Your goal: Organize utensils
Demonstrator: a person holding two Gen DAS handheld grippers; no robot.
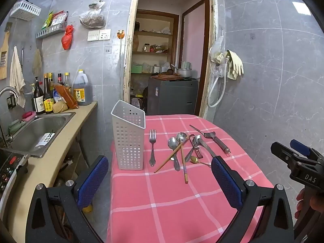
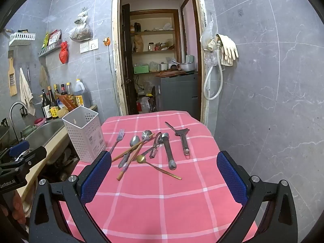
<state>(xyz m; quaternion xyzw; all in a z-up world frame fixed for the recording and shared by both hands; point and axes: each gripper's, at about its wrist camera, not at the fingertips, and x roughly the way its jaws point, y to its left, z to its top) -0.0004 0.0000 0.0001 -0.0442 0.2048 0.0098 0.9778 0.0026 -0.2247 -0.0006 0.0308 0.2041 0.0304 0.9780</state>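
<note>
So the table's got a pink checked cloth (image 2: 162,198) on it, soft fabric with white grid lines. At about 10 o'clock on it stands a white plastic holder (image 2: 84,133), tall and boxy with little square holes punched all over and a slanted top rim. From the right wrist view you can see down into it a bit and nothing shows inside.

The utensils are all loose on the cloth around the middle, just right of the holder: a shiny steel fork (image 1: 152,147) with a fancy handle lying on its own beside the holder, a couple of steel spoons (image 1: 174,144) tangled up with a crossed pair of wooden chopsticks (image 2: 132,156), a little gold spoon (image 2: 157,167) with a thin long handle at 6 o'clock of the pile, a peeler (image 2: 155,147), and a metal tool with a ring on its handle (image 2: 183,139) off at 2 o'clock.

Left claw (image 1: 160,180) is spread wide, blue textured pads (image 1: 92,182), holding nothing, hanging over the near end of the table. Right claw (image 2: 164,180) same deal: wide open, touching nothing
</note>
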